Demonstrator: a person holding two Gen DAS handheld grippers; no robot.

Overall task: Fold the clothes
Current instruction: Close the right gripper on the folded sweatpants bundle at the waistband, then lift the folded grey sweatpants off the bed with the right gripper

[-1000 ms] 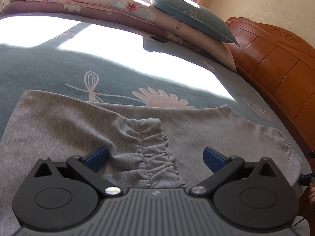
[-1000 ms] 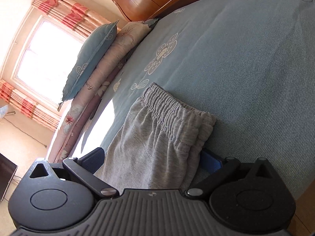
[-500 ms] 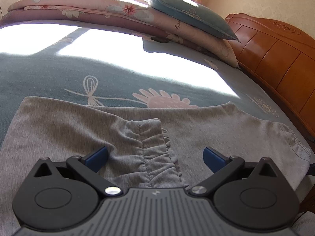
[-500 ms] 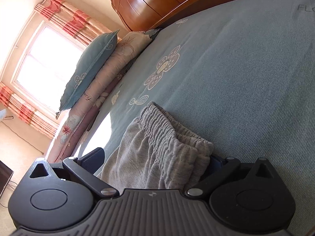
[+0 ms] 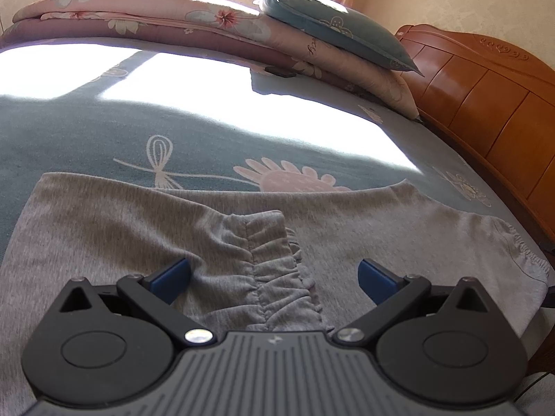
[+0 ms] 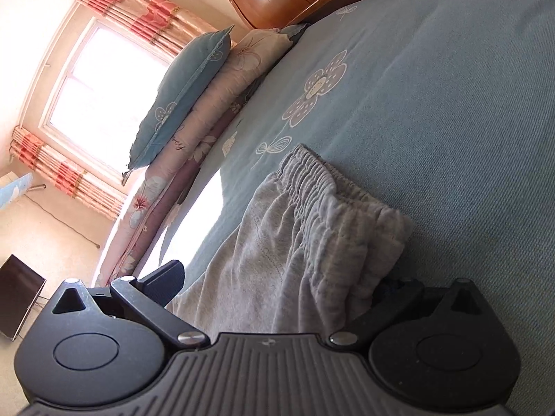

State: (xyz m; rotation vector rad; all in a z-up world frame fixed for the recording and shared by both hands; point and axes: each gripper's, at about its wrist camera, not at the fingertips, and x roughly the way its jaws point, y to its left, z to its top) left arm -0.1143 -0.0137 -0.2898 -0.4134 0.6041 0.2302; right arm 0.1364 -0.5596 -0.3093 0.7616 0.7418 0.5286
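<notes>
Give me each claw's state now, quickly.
Left claw: open, above the gathered cuff of the grey trousers, holding nothing.
Right claw: open, straddling the trousers' waistband, not clamped.

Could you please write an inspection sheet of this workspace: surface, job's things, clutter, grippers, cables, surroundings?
Surface: teal bedspread with flower print, partly in bright sunlight.
Job's things: grey knit jogger trousers lying on the bedspread, a gathered cuff folded on top; elastic waistband bunched.
Clutter: small dark object beside the quilt, too small to identify.
Grippers: left hand-held gripper open above the cuff; right hand-held gripper open around the waistband end, one finger hidden under the cloth.
Cables: nothing seen.
Surroundings: folded pink floral quilt, teal pillow, wooden headboard, window with striped pink curtains.
</notes>
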